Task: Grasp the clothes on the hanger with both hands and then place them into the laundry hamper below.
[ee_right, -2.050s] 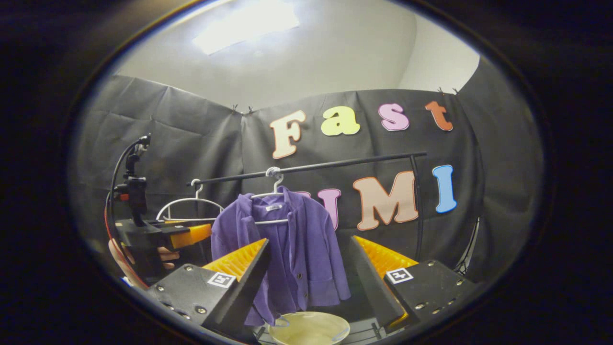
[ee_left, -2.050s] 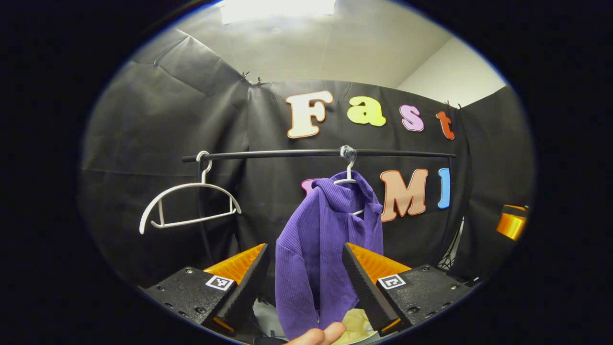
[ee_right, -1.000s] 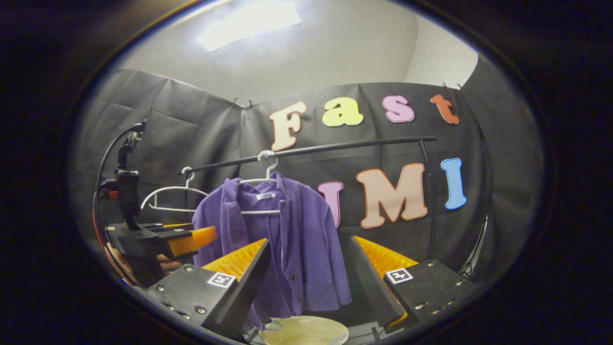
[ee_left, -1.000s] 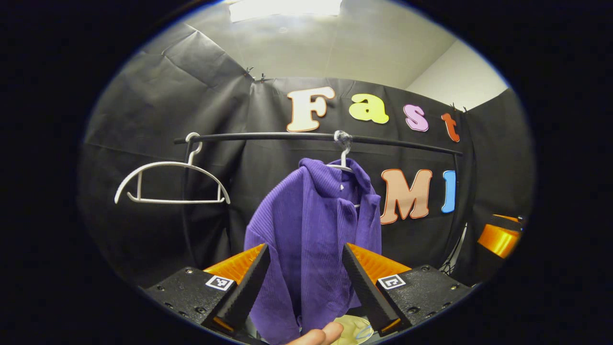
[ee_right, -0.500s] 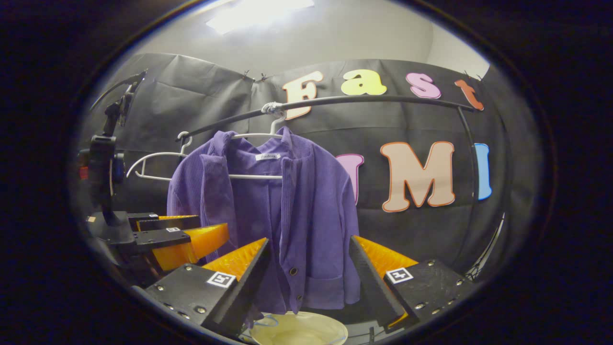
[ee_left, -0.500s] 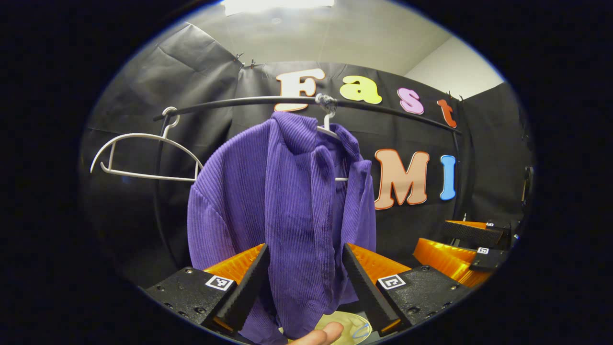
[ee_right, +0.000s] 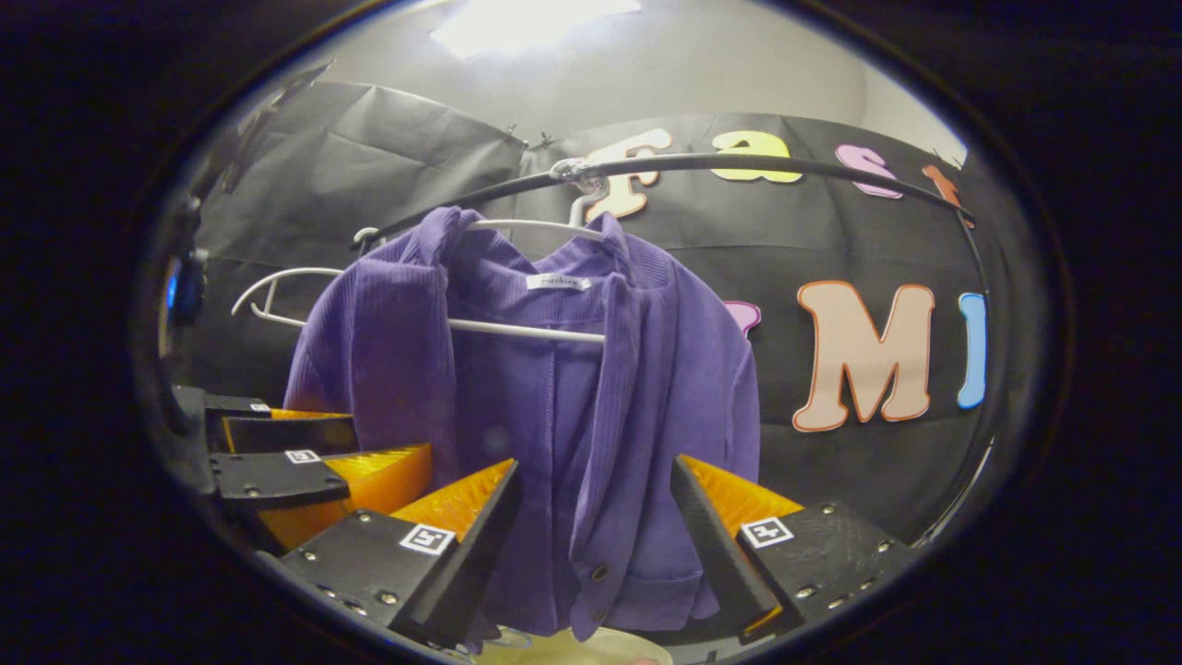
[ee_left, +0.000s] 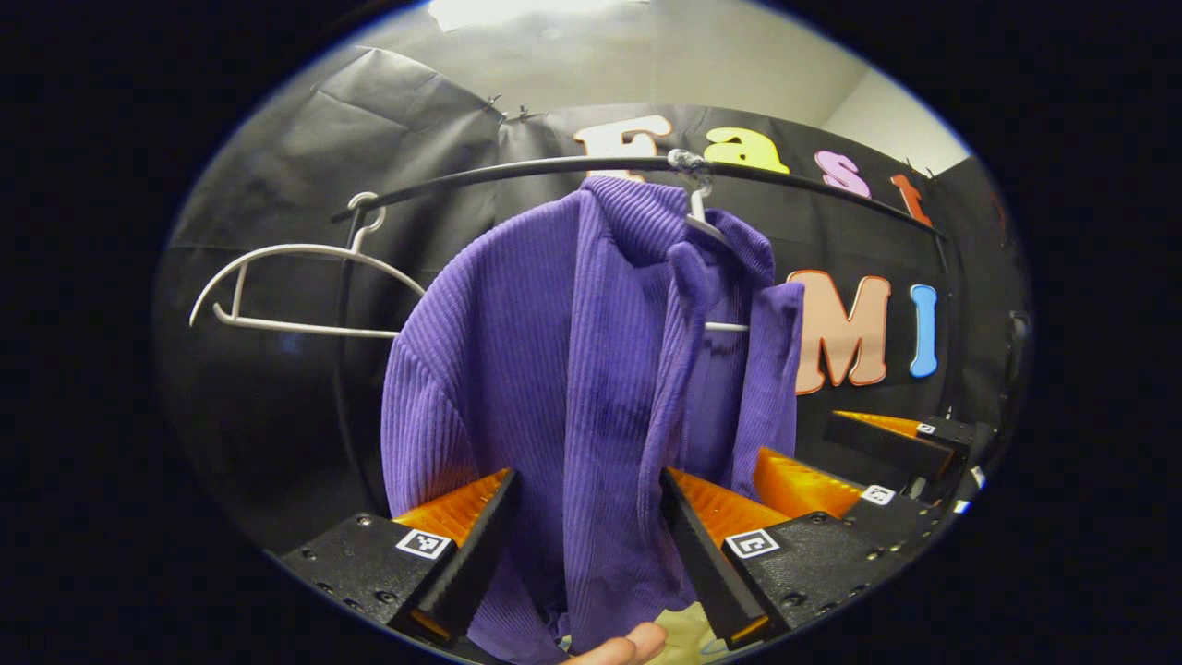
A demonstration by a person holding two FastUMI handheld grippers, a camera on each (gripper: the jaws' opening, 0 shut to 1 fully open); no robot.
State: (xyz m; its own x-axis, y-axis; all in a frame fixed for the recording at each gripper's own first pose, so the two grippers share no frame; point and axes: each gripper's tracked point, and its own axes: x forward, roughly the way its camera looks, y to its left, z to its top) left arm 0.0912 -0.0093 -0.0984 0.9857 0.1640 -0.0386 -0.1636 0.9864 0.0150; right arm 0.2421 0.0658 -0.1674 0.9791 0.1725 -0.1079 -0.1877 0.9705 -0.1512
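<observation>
Hanging from rail: purple jacket (ee_left: 591, 369) on a white hanger (ee_right: 517, 328), dead ahead of both claws.
Left gripper (ee_left: 584, 540): fingers spread wide, jacket fabric hanging between them; whether it touches them cannot be told.
Right gripper (ee_right: 591, 536): fingers spread wide, jacket's buttoned front edge hanging between them, not pinched.
Laundry hamper (ee_right: 591, 648): pale rim low between the right gripper's fingers, under the jacket hem; contents cannot be told.
Empty hanger (ee_left: 295, 291): white, on the black rail (ee_left: 517, 171), up and left of the left gripper.
Fingertip (ee_left: 619, 645): person's, at the bottom edge between the left gripper's fingers.
</observation>
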